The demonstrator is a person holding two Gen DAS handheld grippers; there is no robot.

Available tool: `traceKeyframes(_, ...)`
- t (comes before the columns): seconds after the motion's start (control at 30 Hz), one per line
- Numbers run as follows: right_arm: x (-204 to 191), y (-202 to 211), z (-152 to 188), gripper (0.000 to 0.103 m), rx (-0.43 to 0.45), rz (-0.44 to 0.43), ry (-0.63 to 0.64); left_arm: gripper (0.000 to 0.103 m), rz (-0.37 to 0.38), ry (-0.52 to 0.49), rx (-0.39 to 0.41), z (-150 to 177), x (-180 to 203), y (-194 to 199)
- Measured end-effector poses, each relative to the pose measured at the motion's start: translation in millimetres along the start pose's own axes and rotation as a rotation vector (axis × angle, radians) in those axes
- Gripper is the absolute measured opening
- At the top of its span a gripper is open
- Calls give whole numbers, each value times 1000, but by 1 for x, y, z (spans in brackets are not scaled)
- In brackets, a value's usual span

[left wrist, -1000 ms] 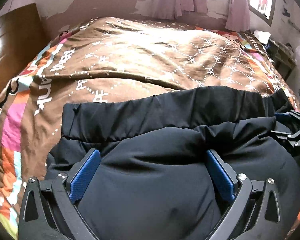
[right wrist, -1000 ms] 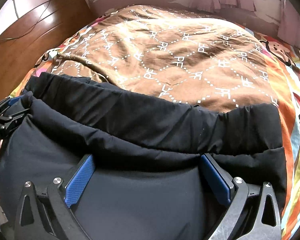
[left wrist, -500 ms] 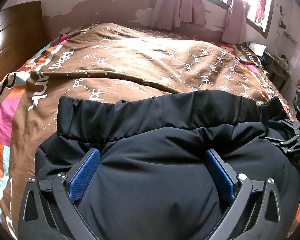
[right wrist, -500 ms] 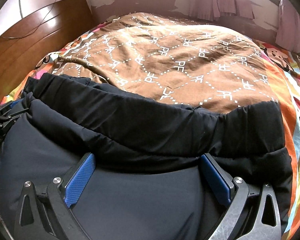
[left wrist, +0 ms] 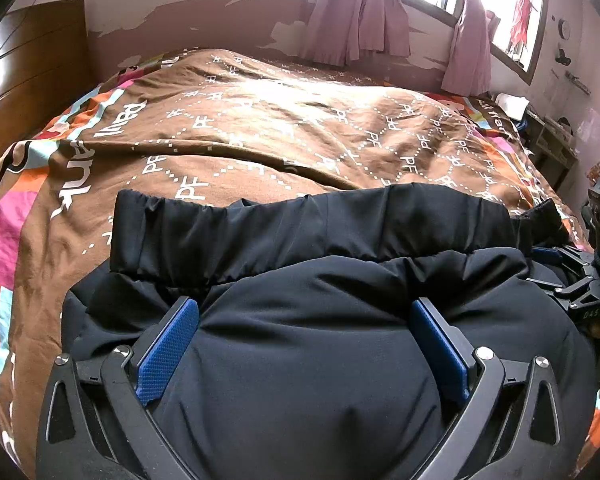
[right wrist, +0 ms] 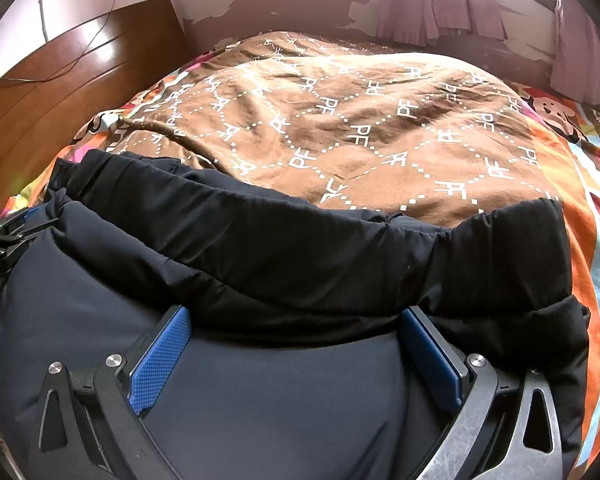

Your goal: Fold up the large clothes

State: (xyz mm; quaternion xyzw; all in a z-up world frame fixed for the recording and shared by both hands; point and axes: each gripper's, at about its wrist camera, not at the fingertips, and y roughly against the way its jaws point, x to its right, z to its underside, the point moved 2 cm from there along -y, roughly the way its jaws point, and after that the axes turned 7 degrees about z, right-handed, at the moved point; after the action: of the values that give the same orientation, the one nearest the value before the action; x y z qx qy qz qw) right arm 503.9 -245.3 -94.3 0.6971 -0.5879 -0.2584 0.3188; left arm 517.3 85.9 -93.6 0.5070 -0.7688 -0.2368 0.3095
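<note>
A large black padded jacket [left wrist: 308, 360] lies folded on the bed's near edge, its elastic hem band [left wrist: 320, 224] across the far side. It also fills the lower right wrist view [right wrist: 280, 264]. My left gripper [left wrist: 306, 312] is open, its blue pads wide apart and resting on the puffy fabric. My right gripper [right wrist: 296, 316] is open the same way over the jacket's other end. The right gripper's body shows at the right edge of the left wrist view [left wrist: 580, 280], and the left gripper's body shows at the left edge of the right wrist view [right wrist: 4, 236].
A brown quilt [left wrist: 300, 128] with white letter pattern and bright cartoon border covers the bed. A wooden headboard [right wrist: 60, 92] stands at the left. Pink curtains [left wrist: 360, 20] hang at a window behind. A cluttered side table [left wrist: 548, 136] stands at the far right.
Both cameras have tilted up and drawn back slightly, showing more wall and window. The jacket has settled lower on the bed. Both grippers stay open.
</note>
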Motion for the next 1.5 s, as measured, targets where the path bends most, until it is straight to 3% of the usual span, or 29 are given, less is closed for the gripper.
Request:
traceKeyframes(0.97, -3, 3, 3, 103, 36, 37, 23, 102, -14, -21, 15, 0, 1, 2)
traceKeyframes(1.3, -2, 19, 11, 103, 92, 34, 20, 102, 26, -9, 64, 5, 1, 19)
traceKeyframes(1.5, -4, 48, 19, 103, 141, 103, 45, 102, -54, 15, 89, 9, 3, 48)
